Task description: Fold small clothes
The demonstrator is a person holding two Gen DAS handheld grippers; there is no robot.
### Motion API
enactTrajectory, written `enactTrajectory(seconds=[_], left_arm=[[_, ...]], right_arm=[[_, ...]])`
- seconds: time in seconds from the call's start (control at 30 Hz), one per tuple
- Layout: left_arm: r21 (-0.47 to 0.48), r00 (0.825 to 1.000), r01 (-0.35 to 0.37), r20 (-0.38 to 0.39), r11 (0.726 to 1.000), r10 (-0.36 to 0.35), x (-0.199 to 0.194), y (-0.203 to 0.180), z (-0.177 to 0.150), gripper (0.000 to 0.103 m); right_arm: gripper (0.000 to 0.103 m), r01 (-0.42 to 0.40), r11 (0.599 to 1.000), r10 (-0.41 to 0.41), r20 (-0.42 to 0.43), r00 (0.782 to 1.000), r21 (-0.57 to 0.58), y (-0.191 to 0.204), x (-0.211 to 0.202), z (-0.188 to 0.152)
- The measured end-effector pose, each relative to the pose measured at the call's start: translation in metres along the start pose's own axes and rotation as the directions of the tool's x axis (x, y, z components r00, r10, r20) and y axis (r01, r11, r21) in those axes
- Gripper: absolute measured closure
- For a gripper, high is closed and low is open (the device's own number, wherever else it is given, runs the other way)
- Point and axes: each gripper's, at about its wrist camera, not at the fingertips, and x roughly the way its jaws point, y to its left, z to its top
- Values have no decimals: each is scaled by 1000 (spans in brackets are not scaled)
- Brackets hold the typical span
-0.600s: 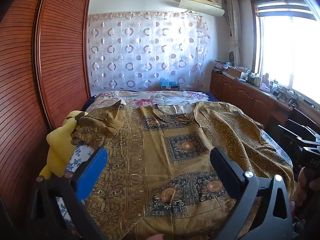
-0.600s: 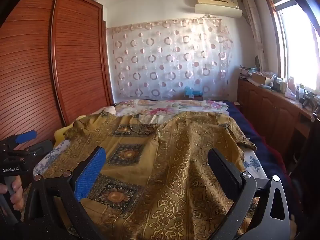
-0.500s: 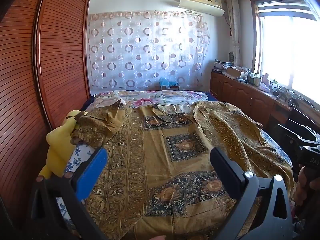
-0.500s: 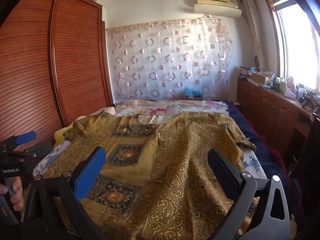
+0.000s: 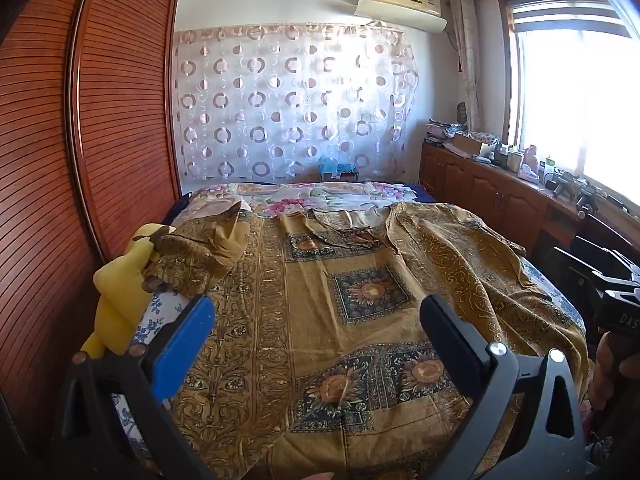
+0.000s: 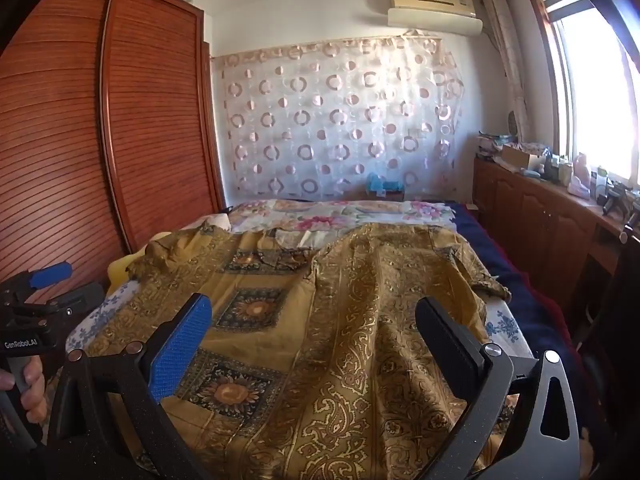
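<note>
The left gripper (image 5: pixel 314 322) is wide open and holds nothing. The right gripper (image 6: pixel 312 320) is wide open too, with nothing in it. Both hang in the air, tilted down a little.

The big gold and brown patterned cloth garment (image 5: pixel 360 320) lies spread out under and ahead of both grippers, on the bed with the flower sheet (image 5: pixel 320 196). One sleeve is bunched up ahead and to the left of the left gripper, next to a soft yellow toy (image 5: pixel 120 292).

Since half a second ago, almost nothing is different. The grippers are in the same spots, just as open, and the garment lies just as it did.
</note>
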Motion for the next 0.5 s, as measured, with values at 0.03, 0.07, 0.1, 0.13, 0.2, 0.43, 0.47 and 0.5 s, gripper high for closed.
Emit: enactTrajectory(seconds=[0.03, 0.07, 0.1, 0.13, 0.2, 0.43, 0.47, 0.5], left_arm=[[-1, 1000, 1, 0, 1000, -1, 0, 0, 0, 0], [0, 1000, 0, 1, 1000, 0, 0, 0, 0, 0], [1, 1000, -1, 1, 1000, 1, 0, 0, 0, 0], [0, 1000, -1, 1, 1000, 1, 0, -1, 0, 0], [1, 1000, -1, 1, 1000, 1, -4, -1, 3, 0], [4, 1000, -2, 3, 1000, 2, -7, -2, 4, 0], [5, 1000, -2, 3, 1000, 2, -7, -2, 4, 0], [5, 1000, -2, 3, 1000, 2, -7, -2, 5, 0]], right_arm=[[0, 0, 1000, 0, 0, 1000, -1, 1, 0, 0], [0, -1, 1000, 1, -1, 1000, -1, 1, 1, 0], [0, -1, 1000, 1, 0, 1000, -2, 1, 1, 0], [0, 0, 1000, 0, 0, 1000, -2, 2, 1, 0], [0, 0, 1000, 0, 0, 1000, -2, 3, 2, -1], [0, 3, 1000, -3, 3, 1000, -1, -2, -1, 2], [0, 3, 1000, -3, 3, 1000, -2, -2, -1, 2], [0, 3, 1000, -3, 3, 1000, -2, -2, -1, 2]])
